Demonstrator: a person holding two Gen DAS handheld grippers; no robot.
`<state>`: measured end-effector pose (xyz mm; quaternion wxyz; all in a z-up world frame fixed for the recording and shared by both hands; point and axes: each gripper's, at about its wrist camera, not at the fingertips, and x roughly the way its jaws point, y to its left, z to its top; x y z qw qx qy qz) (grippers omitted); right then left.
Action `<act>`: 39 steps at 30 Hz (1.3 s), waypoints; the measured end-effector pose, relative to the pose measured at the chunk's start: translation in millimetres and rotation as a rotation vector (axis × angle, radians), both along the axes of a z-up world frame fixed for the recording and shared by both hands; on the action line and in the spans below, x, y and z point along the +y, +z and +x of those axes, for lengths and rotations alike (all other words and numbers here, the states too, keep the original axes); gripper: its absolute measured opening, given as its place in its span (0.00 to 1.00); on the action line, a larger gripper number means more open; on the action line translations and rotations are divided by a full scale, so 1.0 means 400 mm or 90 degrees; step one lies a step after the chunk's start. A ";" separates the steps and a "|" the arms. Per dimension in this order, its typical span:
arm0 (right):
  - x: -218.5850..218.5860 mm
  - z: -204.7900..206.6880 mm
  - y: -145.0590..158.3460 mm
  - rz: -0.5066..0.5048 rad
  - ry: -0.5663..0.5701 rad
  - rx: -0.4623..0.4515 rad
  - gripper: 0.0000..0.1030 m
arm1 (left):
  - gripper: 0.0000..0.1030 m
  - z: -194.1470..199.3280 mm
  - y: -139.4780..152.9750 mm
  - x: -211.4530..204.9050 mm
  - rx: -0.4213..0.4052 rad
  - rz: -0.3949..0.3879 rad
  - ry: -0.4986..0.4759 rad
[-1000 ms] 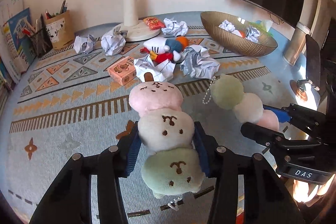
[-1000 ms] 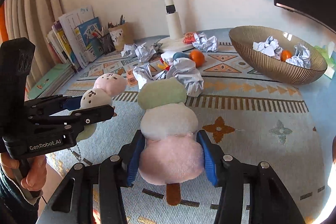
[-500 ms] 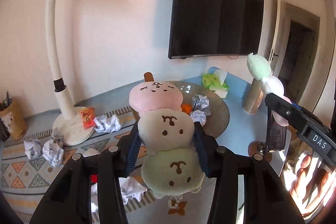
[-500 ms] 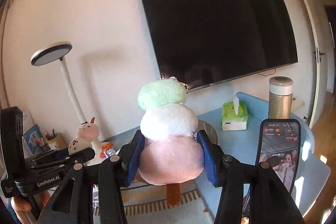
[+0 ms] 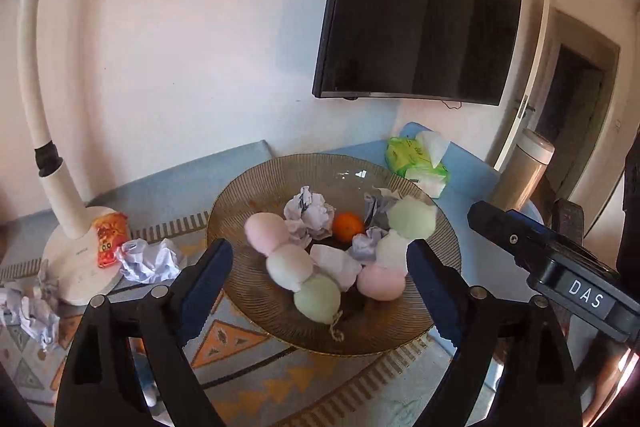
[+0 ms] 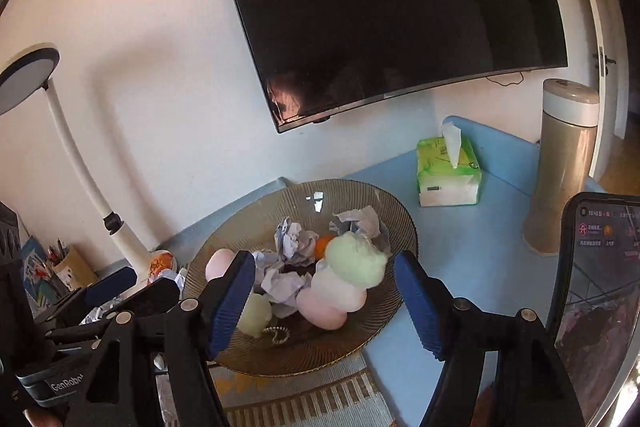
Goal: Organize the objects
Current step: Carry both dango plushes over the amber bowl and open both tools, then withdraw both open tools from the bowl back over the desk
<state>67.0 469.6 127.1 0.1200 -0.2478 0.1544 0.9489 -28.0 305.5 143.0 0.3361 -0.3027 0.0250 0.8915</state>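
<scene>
Two three-ball plush skewers lie in the ribbed glass bowl (image 5: 248, 211) among crumpled paper balls (image 5: 310, 215) and an orange (image 5: 349, 225). One plush (image 5: 294, 265) lies at the bowl's left, the other plush (image 5: 394, 247) at its right. My left gripper (image 5: 320, 287) is open and empty just above the bowl's near side. My right gripper (image 6: 324, 297) is open and empty over the same bowl (image 6: 392, 211), with the right plush (image 6: 340, 283) between its fingers' line of sight and the left plush (image 6: 240, 291) partly hidden behind the left finger.
A white desk lamp (image 5: 68, 211) with a snack packet (image 5: 108, 239) and paper balls (image 5: 148, 261) stands left of the bowl. A green tissue pack (image 6: 448, 173), a beige flask (image 6: 564, 167) and a phone (image 6: 592, 307) are on the right. A wall TV (image 6: 384, 7) hangs behind.
Both grippers swung over the bowl, opened and let go of their plush skewers, which now lie in the bowl.
</scene>
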 end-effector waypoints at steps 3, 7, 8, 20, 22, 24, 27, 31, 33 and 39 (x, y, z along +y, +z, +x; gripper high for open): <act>-0.063 0.022 -0.012 0.007 0.053 -0.009 0.69 | 0.86 0.036 -0.002 -0.076 -0.017 0.015 0.007; -0.189 0.050 -0.029 0.036 0.143 -0.013 0.75 | 0.88 0.119 0.000 -0.228 0.000 0.040 0.057; -0.225 0.052 -0.038 0.039 0.167 -0.014 0.83 | 0.91 0.142 0.000 -0.272 0.007 0.048 0.078; -0.342 -0.021 -0.242 0.016 0.224 -0.070 1.00 | 0.99 0.174 -0.226 -0.710 -0.044 0.050 0.375; -0.321 -0.045 -0.253 -0.002 0.206 -0.101 1.00 | 0.99 0.158 -0.234 -0.728 -0.070 0.077 0.374; -0.314 -0.056 -0.256 0.003 0.182 -0.114 1.00 | 0.99 0.159 -0.233 -0.740 -0.064 0.087 0.381; -0.324 -0.054 -0.256 0.027 0.170 -0.119 1.00 | 0.99 0.154 -0.245 -0.736 -0.094 0.096 0.356; -0.353 -0.044 -0.251 0.075 0.168 -0.115 1.00 | 0.99 0.150 -0.251 -0.730 -0.102 0.090 0.354; -0.359 -0.043 -0.251 0.087 0.169 -0.116 1.00 | 0.99 0.152 -0.252 -0.728 -0.101 0.087 0.353; -0.353 -0.049 -0.255 0.076 0.171 -0.123 1.00 | 0.99 0.148 -0.256 -0.730 -0.109 0.088 0.351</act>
